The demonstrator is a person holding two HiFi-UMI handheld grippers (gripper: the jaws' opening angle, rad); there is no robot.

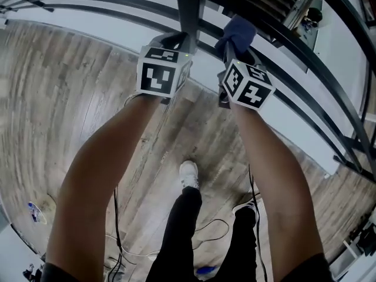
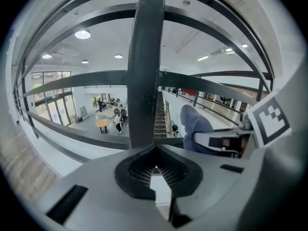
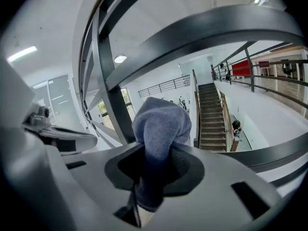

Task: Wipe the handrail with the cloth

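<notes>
We find the right gripper (image 3: 154,174) closed on the blue cloth (image 3: 161,124), which bunches out past its tips. The handrail (image 3: 207,28) runs just ahead; contact unconfirmed. The left gripper (image 2: 156,172) is closed and empty, with a dark post (image 2: 147,71) directly ahead.

Black trousers (image 1: 179,239) and a white sneaker (image 1: 188,174) are worn. The left gripper (image 2: 155,170) and right gripper (image 3: 154,177) are done in light grey with black ribbed pads (image 2: 137,174), each topped by a black-and-white marker cube (image 1: 161,70). Thin black cables (image 1: 116,216) are seen by the legs.
</notes>
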